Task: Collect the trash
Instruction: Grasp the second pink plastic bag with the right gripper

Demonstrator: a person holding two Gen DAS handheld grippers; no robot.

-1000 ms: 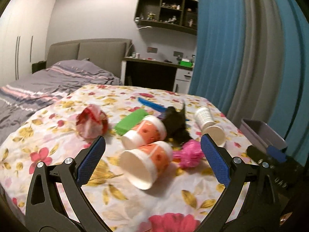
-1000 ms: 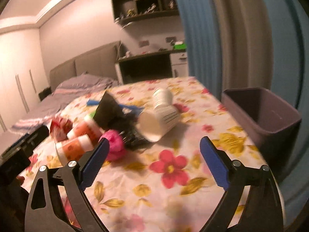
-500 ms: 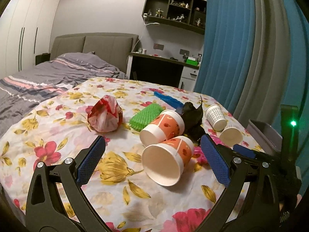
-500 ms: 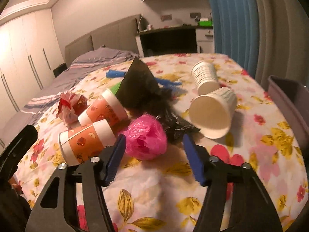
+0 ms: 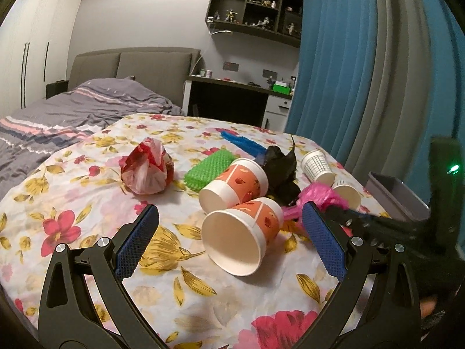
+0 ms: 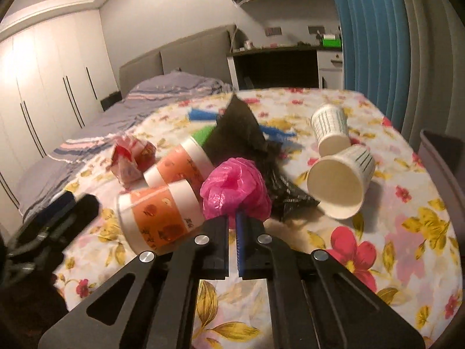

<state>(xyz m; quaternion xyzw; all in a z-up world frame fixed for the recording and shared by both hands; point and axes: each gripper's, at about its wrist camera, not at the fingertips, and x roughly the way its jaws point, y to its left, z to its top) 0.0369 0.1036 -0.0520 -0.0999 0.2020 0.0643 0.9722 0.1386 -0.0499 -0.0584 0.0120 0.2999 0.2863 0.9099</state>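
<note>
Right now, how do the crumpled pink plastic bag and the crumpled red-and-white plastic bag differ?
The crumpled pink plastic bag is one plain colour; the crumpled red-and-white plastic bag is patterned. The pink one is pinched at its near edge by the shut right gripper; the red-and-white one lies untouched, apart beyond the orange paper cups. Both are balled-up plastic on the floral cloth.

Left tongs [image 5: 229,238]: two black skeletal arms with triangular cut-outs are carrying blue, cross-hatched pads [image 5: 136,242], each arm showing silver screw heads near its joints. Right tongs [image 6: 234,218]: the same black arms, silver screws and blue pad edges are appearing, while a green indicator light [image 5: 453,169] is glowing on the black body.
</note>
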